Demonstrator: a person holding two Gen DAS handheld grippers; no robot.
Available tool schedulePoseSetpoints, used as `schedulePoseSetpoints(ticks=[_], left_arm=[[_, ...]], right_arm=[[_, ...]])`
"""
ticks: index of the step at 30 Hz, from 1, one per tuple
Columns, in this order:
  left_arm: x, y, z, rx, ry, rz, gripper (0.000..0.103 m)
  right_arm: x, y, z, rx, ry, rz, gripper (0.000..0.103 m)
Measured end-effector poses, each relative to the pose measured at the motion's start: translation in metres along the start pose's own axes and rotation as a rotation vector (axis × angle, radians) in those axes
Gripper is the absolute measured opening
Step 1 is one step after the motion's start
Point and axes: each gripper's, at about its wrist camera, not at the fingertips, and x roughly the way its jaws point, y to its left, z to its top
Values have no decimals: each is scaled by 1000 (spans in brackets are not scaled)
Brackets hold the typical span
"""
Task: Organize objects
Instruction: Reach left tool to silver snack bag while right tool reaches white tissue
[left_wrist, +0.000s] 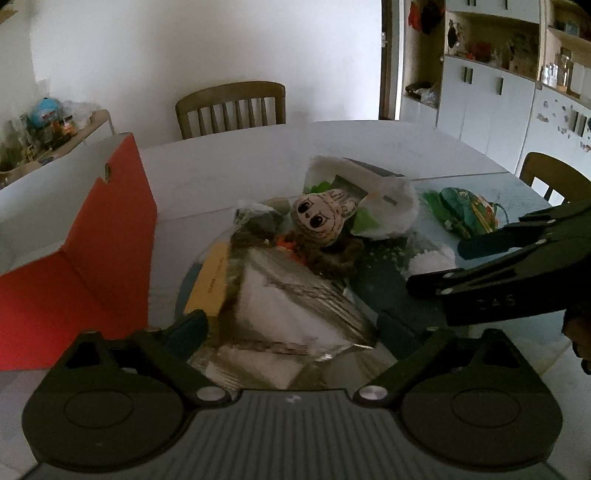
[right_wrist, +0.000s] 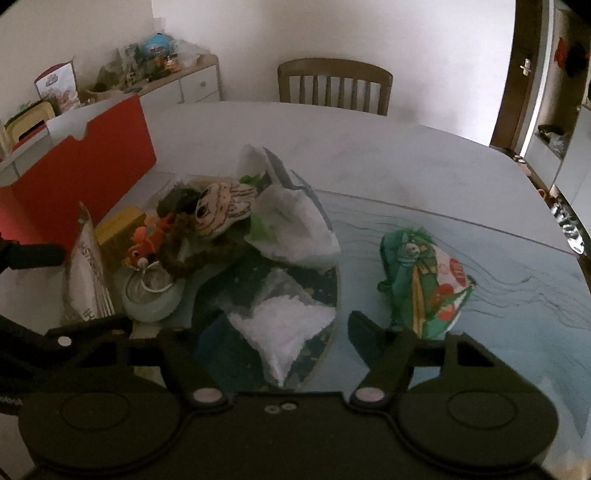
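A pile of objects lies on a dark round mat: a doll with a drawn face, a silver-and-white foil packet, a yellow box, an orange toy, a white plastic bag, a clear bag of white grains. A green printed pouch lies to the right. My left gripper is open around the foil packet. My right gripper is open over the grain bag.
An open red-and-white box stands at the left of the table. A pale green jar sits by the pile. Wooden chairs stand at the far edge, cabinets at the right.
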Motion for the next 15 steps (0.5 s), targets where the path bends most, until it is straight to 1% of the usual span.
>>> schedulePoseSetpoints(ticks=[2, 3, 4, 8, 11, 12, 13, 14, 15], left_arm=[[0, -2, 0, 7, 1, 6, 92], [-1, -3, 1, 9, 2, 9, 90], [-1, -4, 1, 13, 3, 13, 89], [0, -4, 3, 11, 14, 26, 80], [0, -3, 5, -4, 32, 28, 71], [0, -4, 5, -3, 36, 34, 70], [0, -4, 6, -6, 39, 33, 69], [-1, -4, 5, -9, 43, 36, 67], [-1, -4, 6, -11, 49, 40, 66]], right_arm=[[2, 0, 0, -4, 5, 4, 64], [3, 0, -1, -4, 5, 3, 63], [3, 1, -1, -7, 3, 3, 61], [4, 2, -2, -21, 14, 14, 40], [5, 0, -3, -19, 14, 11, 32], [5, 0, -3, -20, 12, 9, 30], [5, -1, -3, -21, 10, 8, 25], [5, -2, -3, -21, 9, 8, 22], [4, -2, -3, -21, 7, 9, 21]])
